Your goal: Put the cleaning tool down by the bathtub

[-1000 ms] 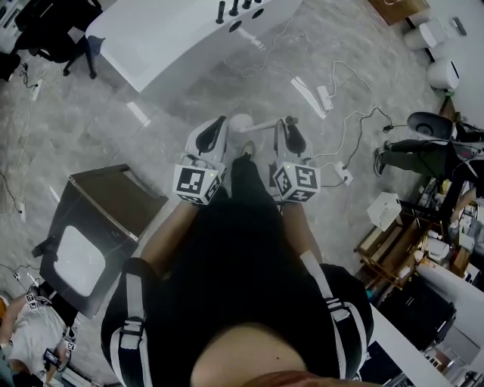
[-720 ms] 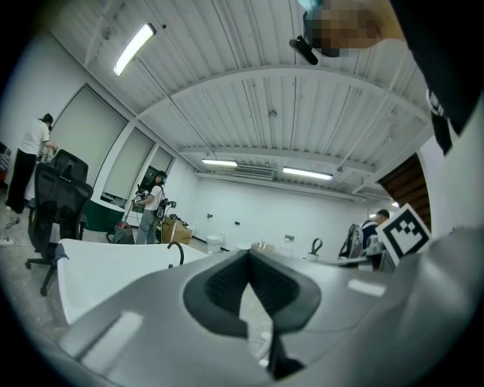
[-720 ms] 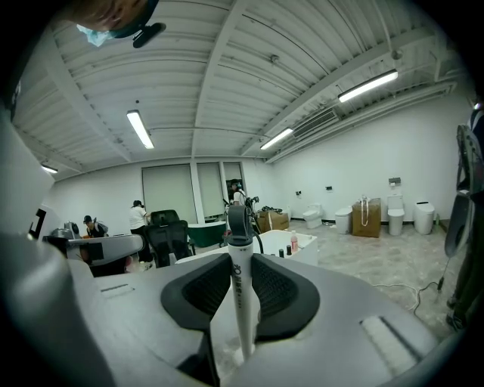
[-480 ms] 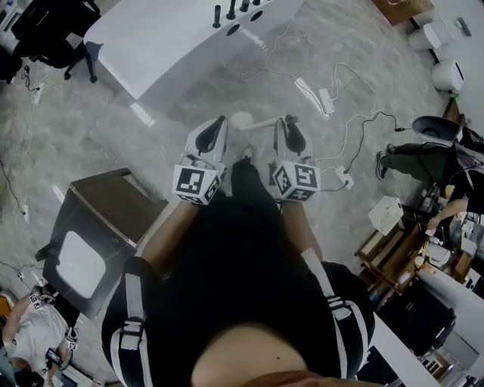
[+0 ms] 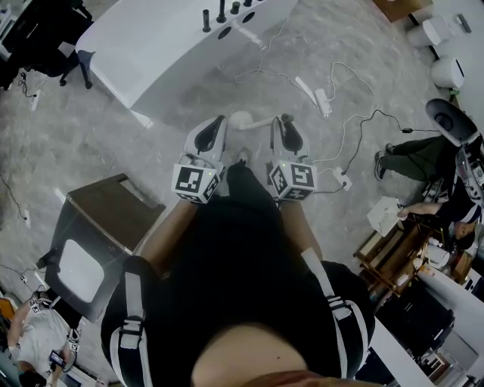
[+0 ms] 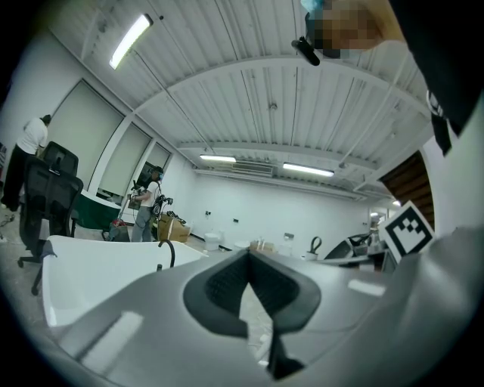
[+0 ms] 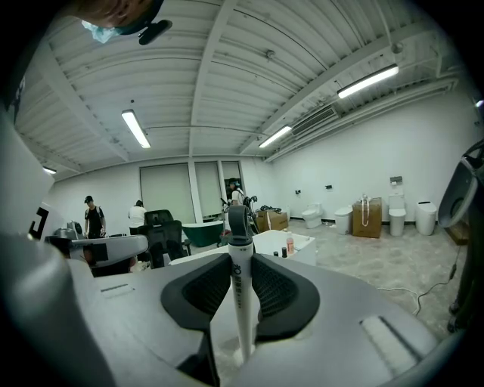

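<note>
Cleaning tool (image 7: 239, 253) — clamped in right gripper (image 7: 240, 291) (handle between jaws).

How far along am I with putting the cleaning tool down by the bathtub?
Done: the cleaning tool is picked up, its handle clamped in the right gripper. In hand: it hangs above the floor, the bathtub ahead and apart. Left: reach the bathtub, set the tool down, release. The left gripper is empty.

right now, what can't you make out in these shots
Brush: head too small for detail in the head view, behind the right tool in the right gripper view.
Dark items on the bathtub rim: head view, too small to name.
Bathtub's far end: head view, cut off by top edge.
</note>
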`<state>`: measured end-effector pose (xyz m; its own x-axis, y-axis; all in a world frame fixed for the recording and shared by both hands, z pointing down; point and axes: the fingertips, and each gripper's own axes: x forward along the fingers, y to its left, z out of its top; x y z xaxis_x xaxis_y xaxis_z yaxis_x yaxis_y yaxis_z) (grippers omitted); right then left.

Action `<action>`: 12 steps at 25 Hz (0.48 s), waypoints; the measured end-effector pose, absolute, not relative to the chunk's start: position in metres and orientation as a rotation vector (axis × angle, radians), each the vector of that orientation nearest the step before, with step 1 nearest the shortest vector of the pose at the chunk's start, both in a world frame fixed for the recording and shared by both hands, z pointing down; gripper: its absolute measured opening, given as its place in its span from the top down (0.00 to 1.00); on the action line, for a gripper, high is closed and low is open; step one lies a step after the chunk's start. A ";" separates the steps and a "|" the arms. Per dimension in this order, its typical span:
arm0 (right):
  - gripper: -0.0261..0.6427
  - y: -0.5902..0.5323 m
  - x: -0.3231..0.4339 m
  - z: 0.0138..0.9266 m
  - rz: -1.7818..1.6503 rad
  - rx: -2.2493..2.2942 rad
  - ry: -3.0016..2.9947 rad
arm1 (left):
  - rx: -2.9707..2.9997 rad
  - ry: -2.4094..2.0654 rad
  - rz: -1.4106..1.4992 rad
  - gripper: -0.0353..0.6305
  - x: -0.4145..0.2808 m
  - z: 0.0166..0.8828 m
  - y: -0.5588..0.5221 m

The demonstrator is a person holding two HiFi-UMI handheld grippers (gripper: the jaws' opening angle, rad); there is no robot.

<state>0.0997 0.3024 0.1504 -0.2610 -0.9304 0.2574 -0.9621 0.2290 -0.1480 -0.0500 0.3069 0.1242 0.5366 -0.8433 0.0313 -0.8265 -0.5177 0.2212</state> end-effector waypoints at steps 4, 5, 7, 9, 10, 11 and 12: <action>0.83 0.284 0.117 0.151 0.425 1.820 -2.378 | 2.562 -1.416 -0.111 0.94 -0.029 0.125 0.288; 0.83 0.278 0.121 0.151 0.428 1.817 -2.383 | 2.560 -1.418 -0.109 0.94 -0.025 0.125 0.282; 0.83 0.266 0.130 0.151 0.434 1.811 -2.395 | 2.553 -1.425 -0.110 0.94 -0.015 0.126 0.270; 0.83 0.256 0.140 0.154 0.439 1.804 -2.403 | 2.545 -1.435 -0.109 0.94 -0.004 0.128 0.260; 0.83 0.252 0.146 0.155 0.441 1.799 -2.406 | 2.542 -1.440 -0.107 0.94 0.001 0.129 0.256; 0.83 0.246 0.151 0.157 0.442 1.794 -2.408 | 2.540 -1.445 -0.105 0.94 0.007 0.130 0.251; 0.83 0.241 0.156 0.159 0.444 1.789 -2.411 | 2.538 -1.451 -0.102 0.94 0.012 0.131 0.247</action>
<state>0.1556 0.2407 0.1588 -0.3010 -0.9184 0.2568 -0.9496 0.2639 -0.1691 0.0119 0.2468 0.1314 0.5111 -0.8582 0.0466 -0.8433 -0.4902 0.2204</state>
